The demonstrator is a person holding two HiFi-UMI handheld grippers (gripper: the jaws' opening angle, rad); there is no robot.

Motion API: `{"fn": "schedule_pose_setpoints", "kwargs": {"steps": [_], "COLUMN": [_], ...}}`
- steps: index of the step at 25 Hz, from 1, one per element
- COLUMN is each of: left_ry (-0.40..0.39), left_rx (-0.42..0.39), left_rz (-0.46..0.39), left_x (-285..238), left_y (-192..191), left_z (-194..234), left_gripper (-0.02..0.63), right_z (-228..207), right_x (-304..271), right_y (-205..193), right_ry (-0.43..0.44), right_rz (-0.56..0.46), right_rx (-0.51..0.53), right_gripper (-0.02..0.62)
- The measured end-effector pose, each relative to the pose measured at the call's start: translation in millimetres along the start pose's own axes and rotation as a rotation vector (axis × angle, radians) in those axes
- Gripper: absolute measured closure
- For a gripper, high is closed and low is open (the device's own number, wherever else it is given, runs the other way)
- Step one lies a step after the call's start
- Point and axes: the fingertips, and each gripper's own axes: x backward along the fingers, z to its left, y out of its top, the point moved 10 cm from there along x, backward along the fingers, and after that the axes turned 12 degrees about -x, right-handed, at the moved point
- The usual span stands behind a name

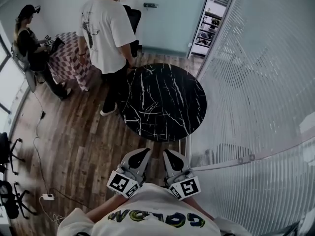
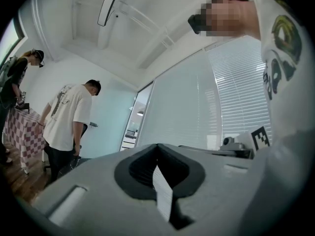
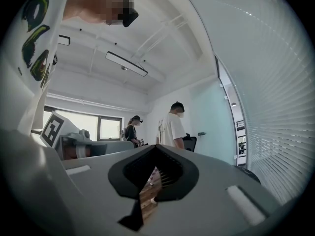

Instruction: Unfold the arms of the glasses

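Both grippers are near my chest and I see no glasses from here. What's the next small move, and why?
Probably bring both grippers forward toward the round black table. The left gripper and right gripper are shut and empty, short of the table's near edge. No glasses show on its top in the head view, so a closer look likely comes before any grasp.

I see my left claw (image 1: 142, 152) and my right claw (image 1: 168, 154) side by side, low in the middle, close to my chest. Both have the jaws together and point toward the round black marble counter (image 1: 162, 102). A person in a white T-shirt (image 1: 106, 33) stands at its far left edge. Another person (image 1: 29, 43) sits further left, beside a checkered cloth (image 1: 74, 58). Slatted blinds (image 1: 261, 82) fill the right side. A power strip (image 1: 47, 196) lies on the wooden floor (image 1: 78, 141).
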Motion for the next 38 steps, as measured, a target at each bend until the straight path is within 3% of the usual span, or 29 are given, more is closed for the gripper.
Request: {"fn": "schedule_pose_setpoints", "kwargs": {"steps": [25, 38], "left_ry": [-0.14, -0.179], "left_rx": [0.009, 0.003], "left_rz": [0.002, 0.016], "left_x": [-159.5, -181.2], "left_y": [1.2, -12.8], "left_z": [203.8, 260.3], "left_gripper": [0.604, 0.603], "right_z": [-96.4, -111.3], "right_x": [-219.2, -276.5], "right_y": [33.2, 20.6], "right_ry": [-0.096, -0.135], "right_rz": [-0.013, 0.0], "right_rx": [0.039, 0.047], "right_gripper": [0.595, 0.595]}}
